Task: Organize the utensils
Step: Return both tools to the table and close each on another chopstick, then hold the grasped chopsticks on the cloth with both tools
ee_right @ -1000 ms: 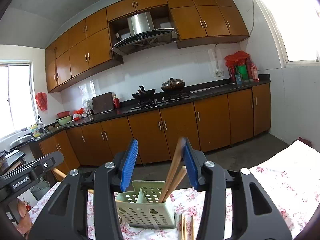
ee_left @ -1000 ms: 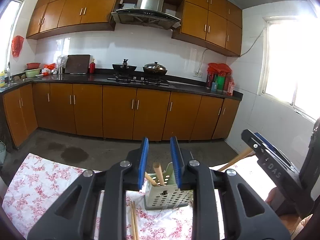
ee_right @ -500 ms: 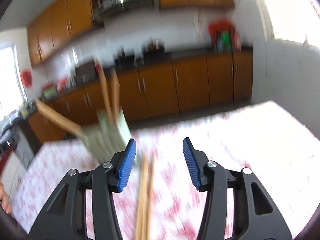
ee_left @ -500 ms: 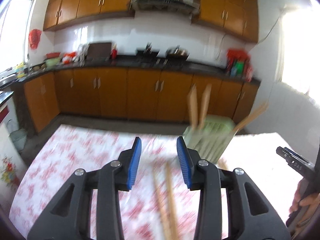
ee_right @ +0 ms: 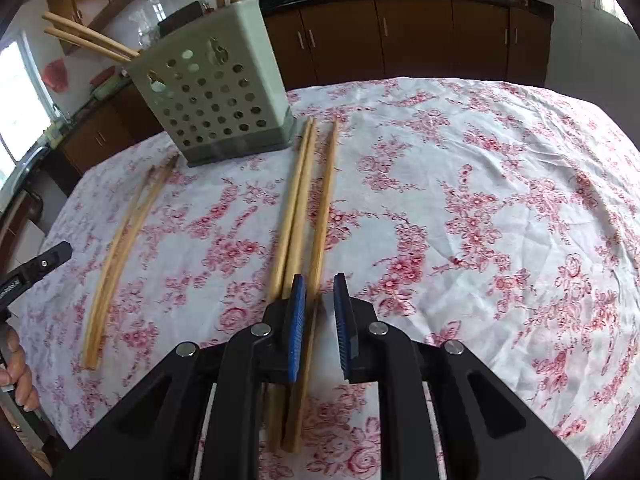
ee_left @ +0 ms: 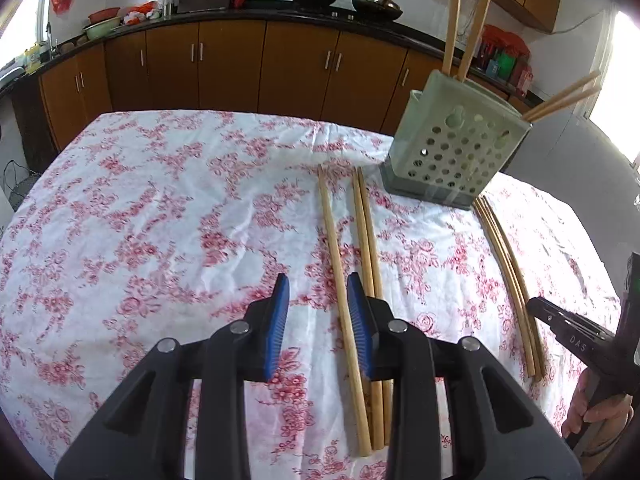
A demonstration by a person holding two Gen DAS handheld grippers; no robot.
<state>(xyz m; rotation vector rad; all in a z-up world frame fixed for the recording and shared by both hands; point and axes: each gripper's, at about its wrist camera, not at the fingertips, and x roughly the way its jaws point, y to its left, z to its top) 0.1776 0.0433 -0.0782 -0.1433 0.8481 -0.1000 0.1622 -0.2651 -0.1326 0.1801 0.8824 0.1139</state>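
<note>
Both grippers [ee_left: 316, 320] [ee_right: 320, 322] dropped toward chopsticks [ee_right: 320, 216], seemingly open.

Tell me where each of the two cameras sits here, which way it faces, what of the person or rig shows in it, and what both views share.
Left wrist: on the left gripper, looking down over the floral tablecloth at loose chopsticks; the right gripper's tip and hand show at right.
Right wrist: on the right gripper, over a single chopstick; a hand shows at left.
Shared: the perforated utensil holder, chopsticks, kitchen cabinets.
</note>
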